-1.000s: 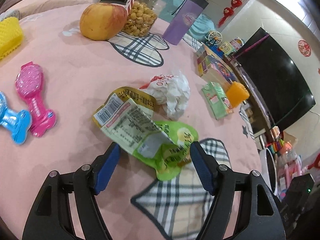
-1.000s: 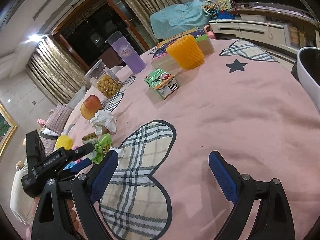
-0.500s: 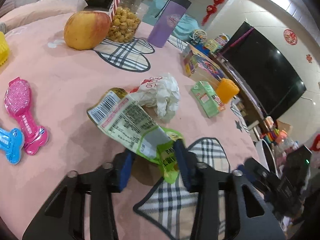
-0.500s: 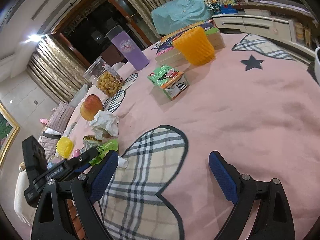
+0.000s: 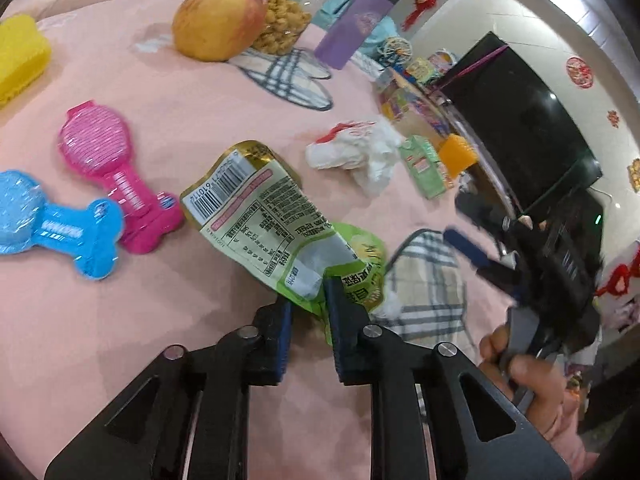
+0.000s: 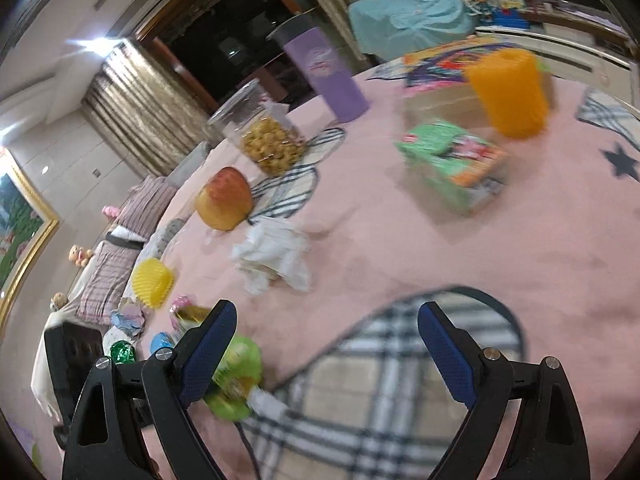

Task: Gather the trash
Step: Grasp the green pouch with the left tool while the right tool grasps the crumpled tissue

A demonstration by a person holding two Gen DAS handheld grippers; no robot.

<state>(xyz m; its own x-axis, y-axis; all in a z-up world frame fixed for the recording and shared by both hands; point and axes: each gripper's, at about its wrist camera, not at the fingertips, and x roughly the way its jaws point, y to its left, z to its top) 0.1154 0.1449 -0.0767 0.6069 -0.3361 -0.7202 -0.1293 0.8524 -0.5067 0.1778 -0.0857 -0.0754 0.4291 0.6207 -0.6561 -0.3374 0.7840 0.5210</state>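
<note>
Your left gripper [image 5: 306, 300] had just been closing, and its blue pads pinched the near, crumpled end of the green snack wrapper [image 5: 276, 224] at the middle of the pink tablecloth [image 5: 192, 104]. The wrapper's far end, with its barcode and printed panel, stuck up and away from the jaws, tilted above the cloth. From your right wrist camera the same wrapper showed only as a green lump behind the left-hand finger [image 6: 208, 354], beside the plaid heart patch [image 6: 400, 380].

Your right gripper [image 6: 324, 356] stood wide, with nothing between its fingers, over that plaid patch. In the left wrist view it appeared blurred at the right edge, with your hand [image 5: 524, 372] wrapped round its handle.

A crumpled white paper wad [image 5: 360, 156] lay on the cloth beyond the wrapper, apart from it and untouched. Farther back sat an apple [image 5: 218, 24], just beside a clear jar of yellow snacks [image 5: 284, 26], then a purple tumbler [image 5: 356, 28]. A green carton [image 5: 426, 166] and an orange ribbed cup [image 5: 458, 152] stood near the table's right edge. To the left of the wrapper lay a pink brush [image 5: 116, 168] and a blue brush [image 5: 56, 224], side by side and touching, with a yellow ribbed object [image 5: 20, 56] at the far left.
</note>
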